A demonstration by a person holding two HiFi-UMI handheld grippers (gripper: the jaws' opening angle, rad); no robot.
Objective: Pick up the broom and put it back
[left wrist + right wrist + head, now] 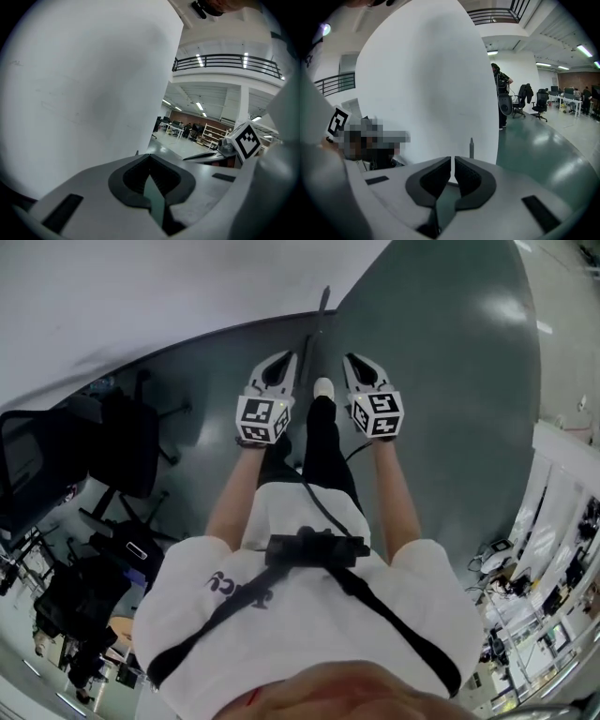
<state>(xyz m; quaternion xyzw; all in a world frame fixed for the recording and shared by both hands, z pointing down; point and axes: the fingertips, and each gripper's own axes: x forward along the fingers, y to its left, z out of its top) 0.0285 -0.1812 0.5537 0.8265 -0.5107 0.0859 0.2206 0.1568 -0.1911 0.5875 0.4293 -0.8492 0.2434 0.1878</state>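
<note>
The broom's thin dark handle (317, 334) stands slanted against the white curved wall (141, 296), straight ahead between my two grippers. Its tip (471, 147) pokes up just beyond my right jaws in the right gripper view. The broom's head is not visible. My left gripper (284, 357) is shut with nothing in it, just left of the handle, and its pads meet in the left gripper view (149, 159). My right gripper (354, 360) is shut and empty, just right of the handle, with its pads nearly touching (453, 161). Neither gripper touches the broom.
Black office chairs (122, 451) stand to the left on the green floor (450, 381). The person's white shoe (322, 388) is below the grippers. In the right gripper view a person (499, 93) and more chairs (541, 101) stand farther off.
</note>
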